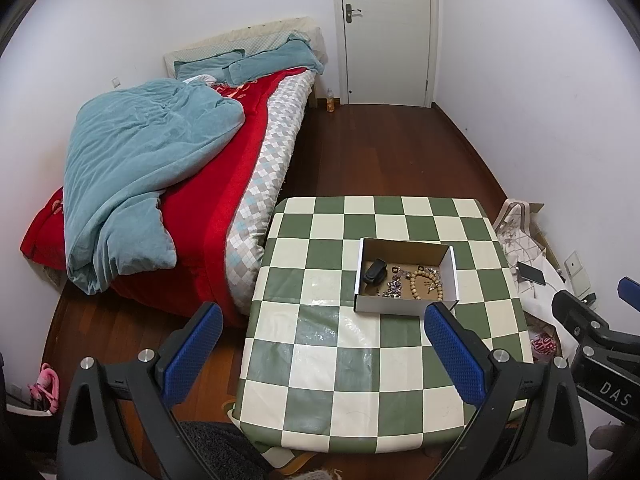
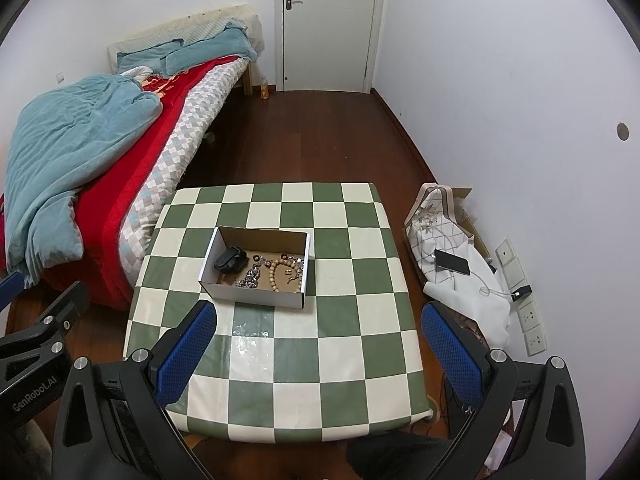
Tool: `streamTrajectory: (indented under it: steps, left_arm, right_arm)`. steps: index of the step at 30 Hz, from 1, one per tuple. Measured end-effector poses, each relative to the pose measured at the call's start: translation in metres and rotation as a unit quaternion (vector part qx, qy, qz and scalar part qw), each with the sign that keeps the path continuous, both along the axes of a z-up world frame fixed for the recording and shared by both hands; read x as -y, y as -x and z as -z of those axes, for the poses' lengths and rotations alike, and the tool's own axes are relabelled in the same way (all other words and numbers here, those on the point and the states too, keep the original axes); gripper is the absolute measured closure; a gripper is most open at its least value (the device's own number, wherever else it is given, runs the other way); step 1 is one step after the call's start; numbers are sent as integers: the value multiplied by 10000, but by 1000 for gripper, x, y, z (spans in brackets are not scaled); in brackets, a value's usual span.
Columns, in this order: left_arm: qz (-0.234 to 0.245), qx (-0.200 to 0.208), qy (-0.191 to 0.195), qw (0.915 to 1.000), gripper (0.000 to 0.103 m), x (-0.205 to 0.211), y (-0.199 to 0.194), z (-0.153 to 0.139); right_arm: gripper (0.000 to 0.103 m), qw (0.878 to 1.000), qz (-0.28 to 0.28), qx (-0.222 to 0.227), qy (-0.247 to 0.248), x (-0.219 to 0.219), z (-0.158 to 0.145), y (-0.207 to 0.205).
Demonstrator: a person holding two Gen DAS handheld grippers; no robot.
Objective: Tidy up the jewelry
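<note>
A shallow white cardboard box [image 1: 404, 305] sits on the green-and-white checked table [image 1: 344, 364]. Inside lie a black pouch [image 1: 375, 271], a wooden bead bracelet [image 1: 424, 285] and a tangle of silvery jewelry [image 1: 394, 285]. The same box [image 2: 252, 294], pouch [image 2: 231, 260], bracelet [image 2: 282, 274] and silvery jewelry [image 2: 252, 276] show in the right wrist view on the table [image 2: 340, 340]. My left gripper [image 1: 324, 354] is open and empty, held above the table's near side. My right gripper [image 2: 318, 354] is open and empty, also short of the box.
A bed [image 1: 192, 184] with a teal duvet and red blanket stands left of the table. A closed white door [image 1: 386, 32] is at the back. Cloth, a phone [image 2: 452, 262] and wall sockets [image 2: 528, 312] lie to the right on the wooden floor.
</note>
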State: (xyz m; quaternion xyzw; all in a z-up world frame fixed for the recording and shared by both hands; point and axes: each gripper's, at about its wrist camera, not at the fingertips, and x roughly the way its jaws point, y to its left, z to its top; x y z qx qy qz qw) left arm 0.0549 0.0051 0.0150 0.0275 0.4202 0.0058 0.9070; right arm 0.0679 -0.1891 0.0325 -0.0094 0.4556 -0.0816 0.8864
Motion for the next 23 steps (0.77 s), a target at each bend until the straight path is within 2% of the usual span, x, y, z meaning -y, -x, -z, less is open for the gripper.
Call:
streamTrajectory:
  steps: [23]
  left_arm:
    - [-19,26,61,10000,0,-10,5,2]
  right_arm:
    - [0,10000,-34,-55,22,-3,2,1]
